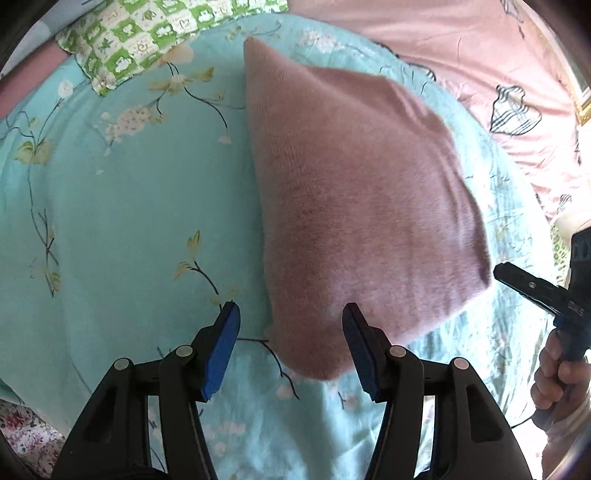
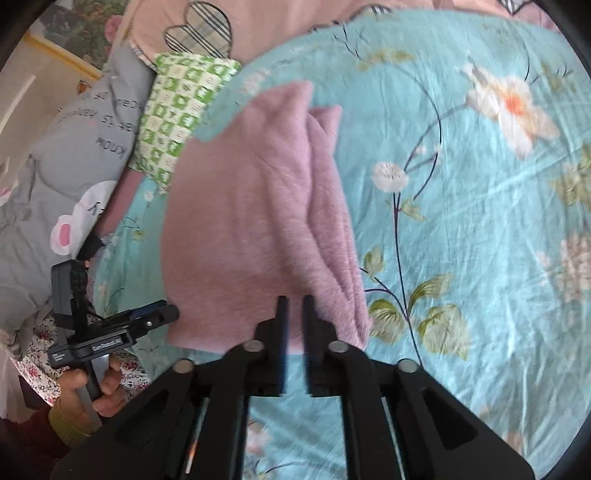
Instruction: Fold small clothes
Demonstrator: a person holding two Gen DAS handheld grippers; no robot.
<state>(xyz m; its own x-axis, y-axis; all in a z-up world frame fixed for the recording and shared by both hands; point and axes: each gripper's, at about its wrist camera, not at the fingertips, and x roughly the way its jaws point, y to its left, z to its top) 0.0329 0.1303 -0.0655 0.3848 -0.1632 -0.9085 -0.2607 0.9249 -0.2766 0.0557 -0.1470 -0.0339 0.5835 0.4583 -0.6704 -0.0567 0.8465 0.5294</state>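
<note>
Right, the turquoise floral sheet [image 1: 122, 206] fills nearly everything under me, with the pale pink quilt [image 1: 461, 48] beyond it and a grey printed pillow [image 2: 74, 155] off at the edge. The green checked cushion [image 1: 140, 33] sits at the head of the sheet, near the garment's far corner. And there is the piece itself, the pink fuzzy garment [image 1: 351, 192], lying on the sheet in a folded, roughly four-sided slab, soft nap all over, its edges blurred; from my right wrist view I see layered folds stacked along its right side [image 2: 325, 206]. My left gripper [image 1: 291, 343] hangs spread wide, blue pads either side of the garment's near corner, gripping nothing. My right gripper [image 2: 294, 306] has its jaws drawn narrow, a slim gap showing, fingertips over the garment's near edge; I cannot tell whether any cloth is pinched.
</note>
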